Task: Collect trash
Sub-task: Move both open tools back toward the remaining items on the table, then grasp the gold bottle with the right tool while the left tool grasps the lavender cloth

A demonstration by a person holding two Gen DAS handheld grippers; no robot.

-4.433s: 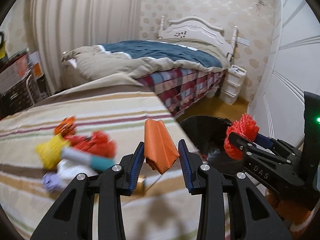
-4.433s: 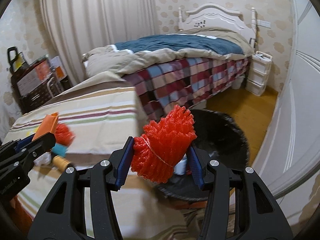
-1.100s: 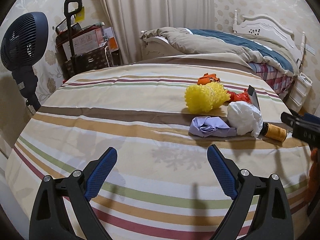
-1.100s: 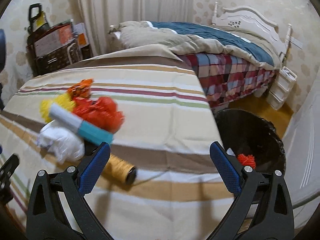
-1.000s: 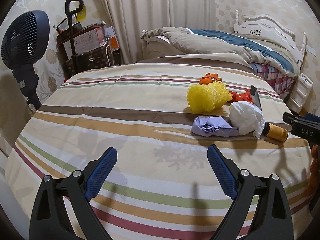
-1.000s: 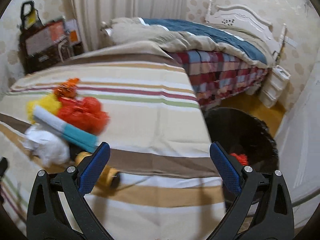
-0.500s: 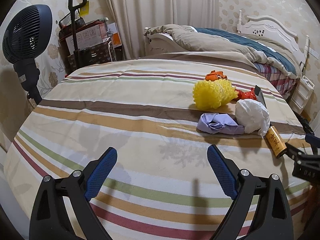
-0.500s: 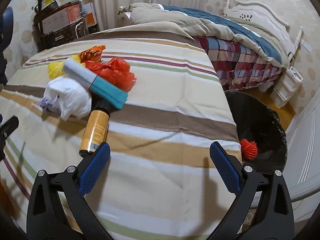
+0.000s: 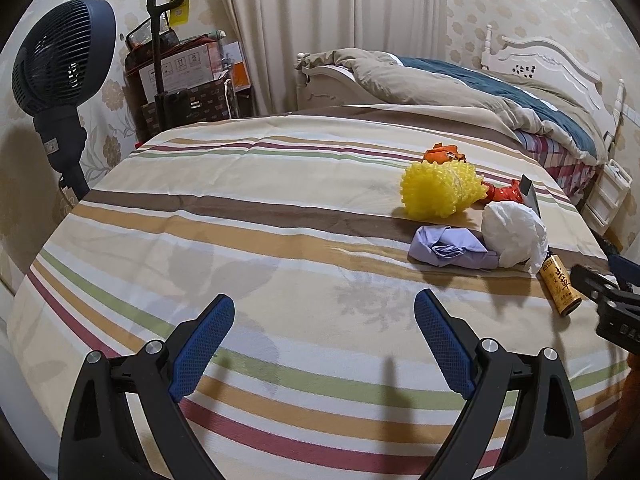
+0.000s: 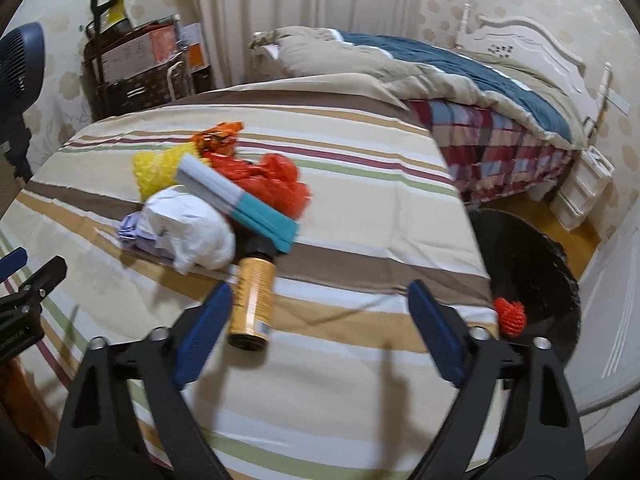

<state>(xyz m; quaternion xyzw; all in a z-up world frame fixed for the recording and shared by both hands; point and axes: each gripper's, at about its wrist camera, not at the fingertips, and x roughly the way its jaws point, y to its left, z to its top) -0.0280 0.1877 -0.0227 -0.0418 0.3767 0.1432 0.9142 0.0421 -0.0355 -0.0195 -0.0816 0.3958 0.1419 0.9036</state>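
One yellow can (image 10: 251, 300) with unreadable dark lettering lies by the spread, empty right gripper (image 10: 316, 330); left gripper (image 9: 324, 346) likewise spread, empty.

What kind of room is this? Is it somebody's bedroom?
Most likely a bedroom. There is a bed with a white headboard and a rumpled duvet, a striped sheet spread over the near surface, and long curtains behind. A standing fan sits by the wall.

Both wrist views look low across the striped bedspread (image 9: 248, 216), sharing the trash pile from opposite sides.
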